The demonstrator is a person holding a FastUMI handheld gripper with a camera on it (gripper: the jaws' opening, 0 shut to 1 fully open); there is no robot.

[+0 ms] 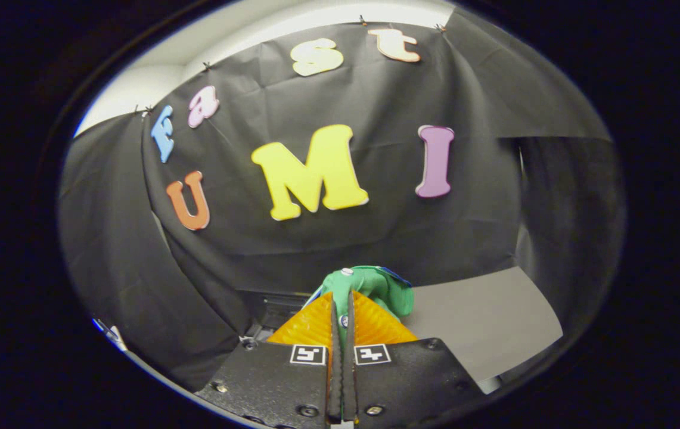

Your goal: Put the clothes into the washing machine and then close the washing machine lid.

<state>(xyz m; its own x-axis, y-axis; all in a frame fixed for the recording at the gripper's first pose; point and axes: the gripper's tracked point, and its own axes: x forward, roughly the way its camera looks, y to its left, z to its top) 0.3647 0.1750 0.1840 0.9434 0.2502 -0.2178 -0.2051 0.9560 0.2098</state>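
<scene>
A grey table [488,322] lies low beyond the fingers on the right side, and a green cloth [375,289] is pinched between the two fingers of the gripper [342,316], which are squeezed tight on it and hold it up in the air. The cloth sticks out just past the fingertips, so I think it could slip out and drop if the grip is small or the hand shakes. The gripper points forward and a bit up, toward the black wall [375,226], high over the table.
</scene>
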